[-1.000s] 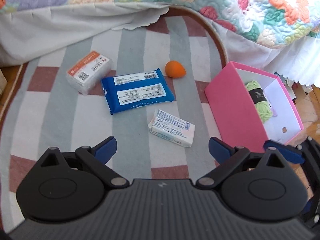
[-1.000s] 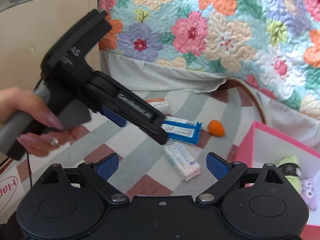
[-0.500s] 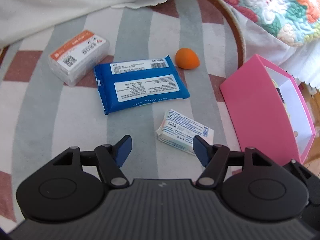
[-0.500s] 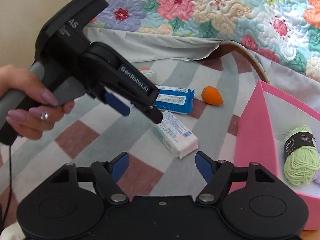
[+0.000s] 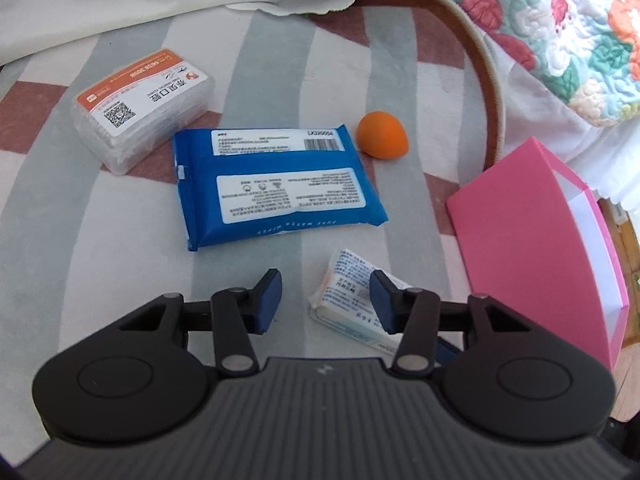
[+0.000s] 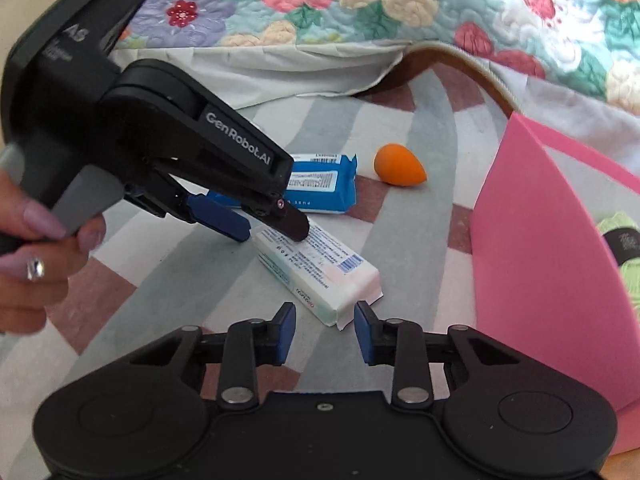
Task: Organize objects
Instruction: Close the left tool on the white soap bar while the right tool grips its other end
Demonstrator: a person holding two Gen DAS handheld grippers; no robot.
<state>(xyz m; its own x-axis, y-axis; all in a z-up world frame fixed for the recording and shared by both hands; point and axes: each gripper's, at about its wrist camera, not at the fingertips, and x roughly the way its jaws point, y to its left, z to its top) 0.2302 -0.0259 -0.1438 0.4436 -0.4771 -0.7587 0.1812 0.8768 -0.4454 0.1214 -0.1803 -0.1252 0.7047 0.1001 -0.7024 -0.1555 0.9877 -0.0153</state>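
Nearest, right gripper [image 6: 325,330]: fingers [image 6: 285,332] just drawn in to a narrow gap. Near end of the white tissue pack [image 6: 320,264] at the tips, left pad clear of it. No grip to be confirmed.

Next out, left gripper [image 5: 324,300], held in a hand [image 6: 32,264]: fingers just closing, partly apart, straddling the far end of the same pack. One tip over the wrapper, the other beside it over the rug [image 6: 160,280]. Not yet clamped.

Location of the pack: flat on the striped rug, about mid-rug, lying diagonally, just beside the pink box [image 6: 540,260] at the rug's right edge. Green yarn [image 6: 624,248] already inside that box.

Handling, judged from appearance:
- Treat as light and soft, with a thin, slippery film wrapper.
- Expect sagging if lifted by one end.
- Take hold across the short width, on the body, not on the crimped end flap.
- Close gently; expect the pack to compress.

Further out: blue wipes pack [image 5: 276,184], soft and floppy. Beyond it, orange sponge [image 5: 382,134] and clear plastic case [image 5: 140,108], near the rug's far edge under the bed quilt [image 6: 400,0].
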